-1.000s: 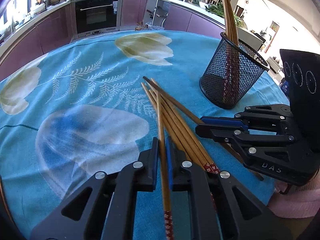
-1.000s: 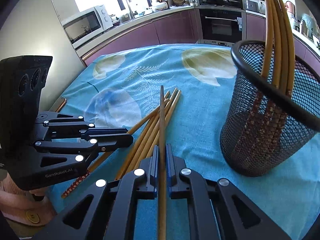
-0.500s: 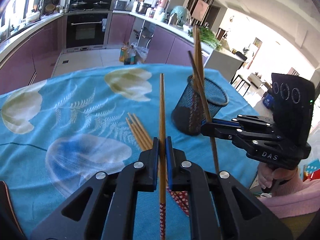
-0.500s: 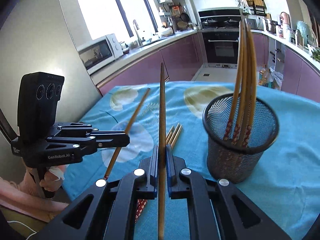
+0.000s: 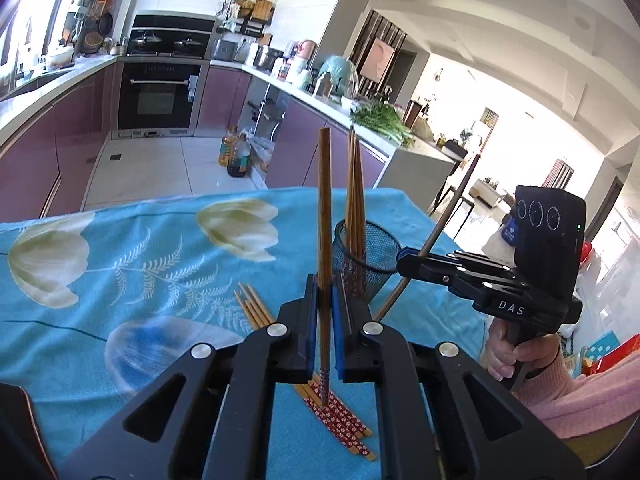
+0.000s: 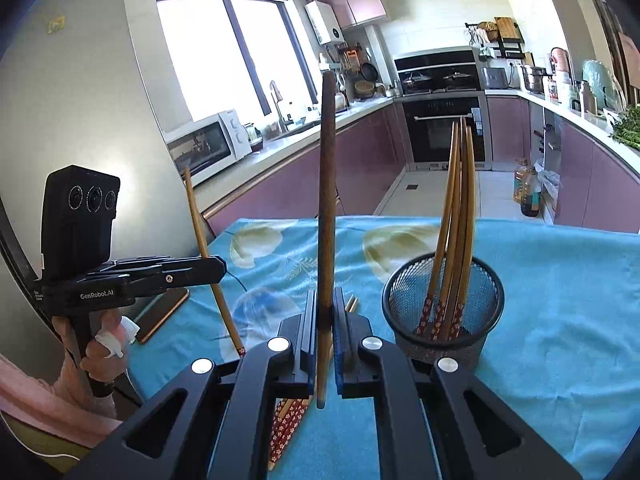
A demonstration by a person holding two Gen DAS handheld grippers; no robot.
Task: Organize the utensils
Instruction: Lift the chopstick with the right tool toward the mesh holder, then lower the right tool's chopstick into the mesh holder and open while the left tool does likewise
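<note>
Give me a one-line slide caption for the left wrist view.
Left gripper lifts one chopstick upright above the loose chopsticks near the mesh cup, while the right gripper holds another.

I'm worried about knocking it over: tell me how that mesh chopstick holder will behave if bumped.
The mesh chopstick holder probably weighs little, being open wire mesh. The tall chopsticks leaning in it likely make it top-heavy and apt to tip. On the tablecloth it may drag rather than slide.

Wrist views, shared mesh cup
</note>
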